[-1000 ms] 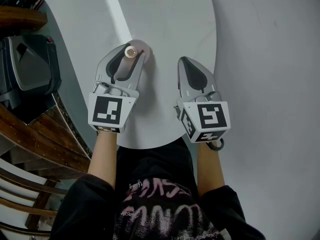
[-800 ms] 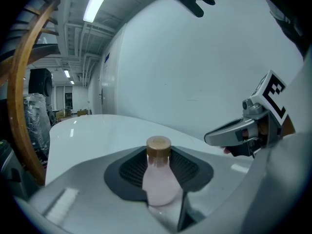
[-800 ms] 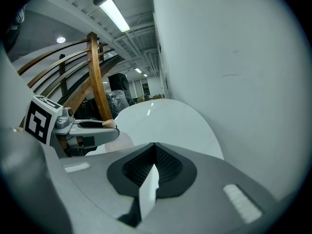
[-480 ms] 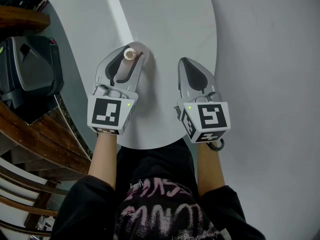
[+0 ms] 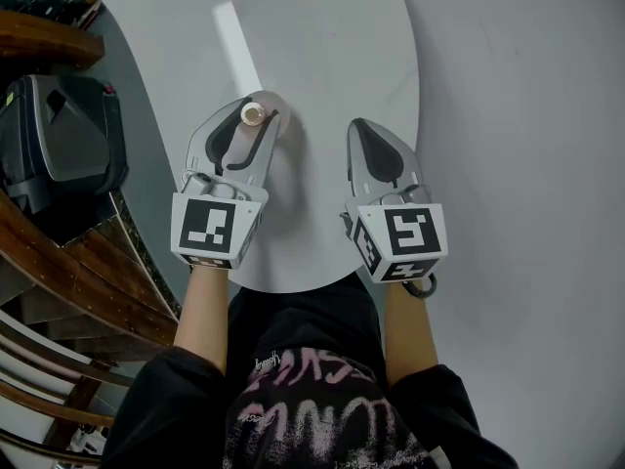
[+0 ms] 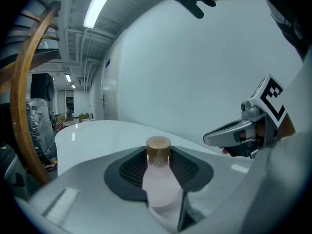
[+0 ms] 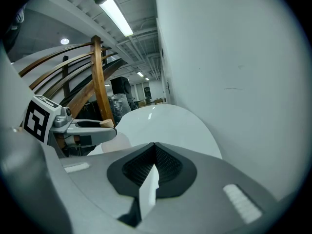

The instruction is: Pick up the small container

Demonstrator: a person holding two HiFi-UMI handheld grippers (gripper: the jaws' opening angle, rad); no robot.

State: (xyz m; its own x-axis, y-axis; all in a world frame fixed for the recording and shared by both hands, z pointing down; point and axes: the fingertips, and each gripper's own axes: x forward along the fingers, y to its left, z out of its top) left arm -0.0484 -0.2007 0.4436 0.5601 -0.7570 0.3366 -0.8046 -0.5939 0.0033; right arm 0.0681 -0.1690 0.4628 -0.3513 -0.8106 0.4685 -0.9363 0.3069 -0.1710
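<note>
A: Count on your feed?
B: I see one small translucent pink container (image 6: 158, 184) with one tan round cap (image 6: 158, 146). Two claws. One round white worktop (image 5: 322, 47). One brown curved wooden chair (image 5: 68, 291) off the worktop's left edge.
A: Left side?
B: My left claw (image 5: 253, 117) is clenched on the container. The body is pinched between the dark ribbed pads (image 6: 129, 172), upright, with the cap poking above them. It's over the near-left part of the worktop. Can't tell if the base touches the surface; the jaws hide it.
A: Right?
B: My right claw (image 5: 360, 130) is clenched with nothing in it. In the right gripper view the pads meet at the tips, with only a thin white sliver showing lower down.
A: Pose?
B: Both claws point away from me, side by side, apart. The left one leans slightly toward the right one. Two bare forearms (image 5: 202, 311) come out of black sleeves. Left marker cube (image 5: 208, 225) and right marker cube (image 5: 408, 234) sit at the wrist ends. The right claw is over the worktop's near-right edge.
</note>
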